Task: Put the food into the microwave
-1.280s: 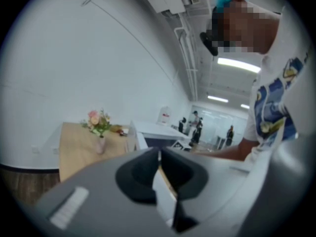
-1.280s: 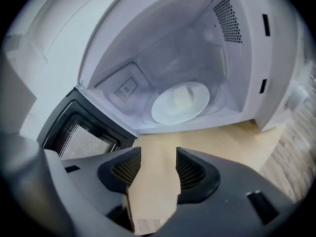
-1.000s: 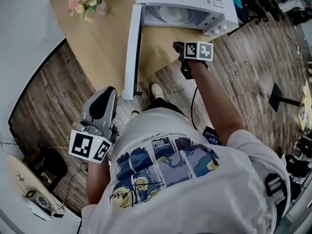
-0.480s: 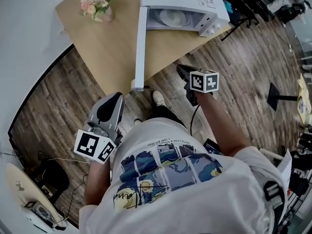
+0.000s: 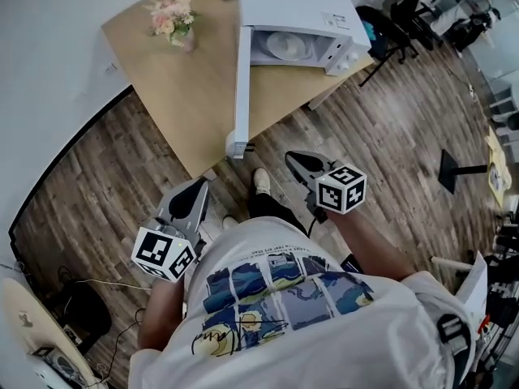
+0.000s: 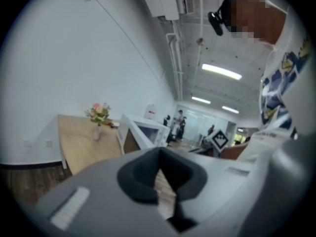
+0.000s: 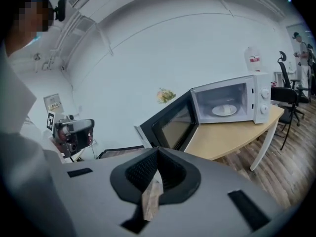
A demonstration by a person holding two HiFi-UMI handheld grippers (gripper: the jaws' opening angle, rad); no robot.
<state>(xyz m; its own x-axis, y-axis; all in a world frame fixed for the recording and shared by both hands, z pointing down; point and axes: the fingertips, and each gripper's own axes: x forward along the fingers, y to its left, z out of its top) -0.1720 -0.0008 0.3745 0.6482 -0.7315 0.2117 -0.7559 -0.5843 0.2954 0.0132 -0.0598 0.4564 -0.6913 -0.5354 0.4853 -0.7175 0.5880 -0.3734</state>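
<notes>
Two grippers, both empty; left gripper [image 5: 200, 184] has its jaws together with nothing between them, and right gripper [image 5: 291, 156] is closed tip to tip the same way; both are held low in front of the person, well apart from the table [image 5: 178, 96].

Microwave [image 5: 302, 14] sits at the table's far corner; its door [image 5: 241, 79] is swung fully open, free edge jutting past the table rim; inside the cavity is a pale round dish [image 7: 224, 110]; can't tell if that's the food's plate or just the turntable; no other food is visible anywhere.

Judgement: the loading step looks done and the door is not yet shut; the next move calls for getting close to the table, putting a closed gripper on the door's outer face near its free edge, and swinging it until it latches; vase of flowers [image 5: 173, 21] is off to the side, not in the way.
</notes>
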